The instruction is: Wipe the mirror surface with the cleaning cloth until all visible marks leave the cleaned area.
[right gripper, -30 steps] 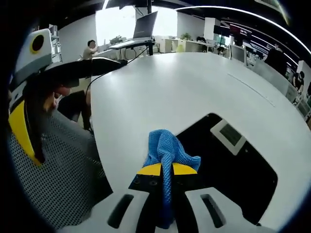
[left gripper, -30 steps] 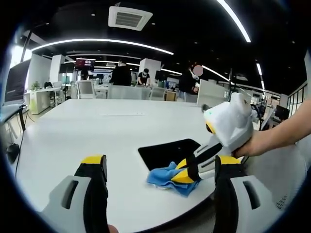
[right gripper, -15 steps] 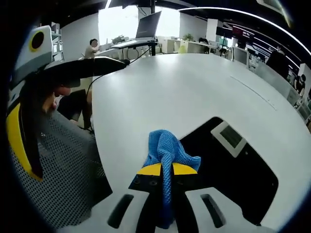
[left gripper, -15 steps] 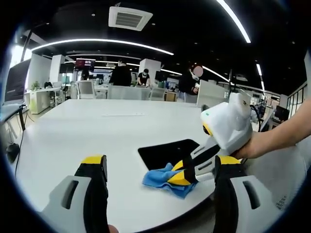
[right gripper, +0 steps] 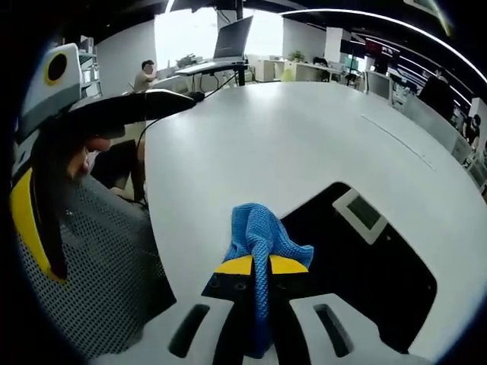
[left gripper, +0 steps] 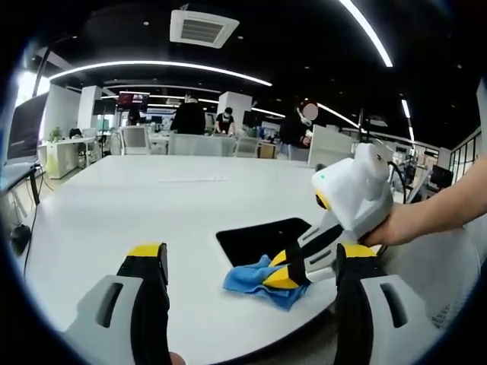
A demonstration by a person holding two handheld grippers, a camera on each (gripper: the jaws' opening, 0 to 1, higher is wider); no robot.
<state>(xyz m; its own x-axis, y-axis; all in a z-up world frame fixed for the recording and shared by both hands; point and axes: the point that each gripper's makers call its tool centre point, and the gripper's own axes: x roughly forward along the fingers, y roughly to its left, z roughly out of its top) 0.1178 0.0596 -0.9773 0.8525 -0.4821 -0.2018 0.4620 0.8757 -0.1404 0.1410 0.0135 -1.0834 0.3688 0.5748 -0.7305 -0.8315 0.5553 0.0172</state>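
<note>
The cleaning cloth [right gripper: 262, 237] is blue, soft and crumpled, bunched into a ridge. Its long axis runs forward from the right gripper [right gripper: 261, 266], whose jaws are clenched on it. The cloth lies on the white table [right gripper: 251, 144], its edge touching the near corner of the dark mirror [right gripper: 365, 266]. The left gripper [left gripper: 251, 266] hovers with jaws wide apart, grasping nothing.

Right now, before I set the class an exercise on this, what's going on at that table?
A person holds a claw in each hand at a white table. The right claw is shut on a blue cleaning cloth, which sits at the near corner of a dark mirror lying flat on the table. The left claw hangs open beside it, holding nothing.
</note>
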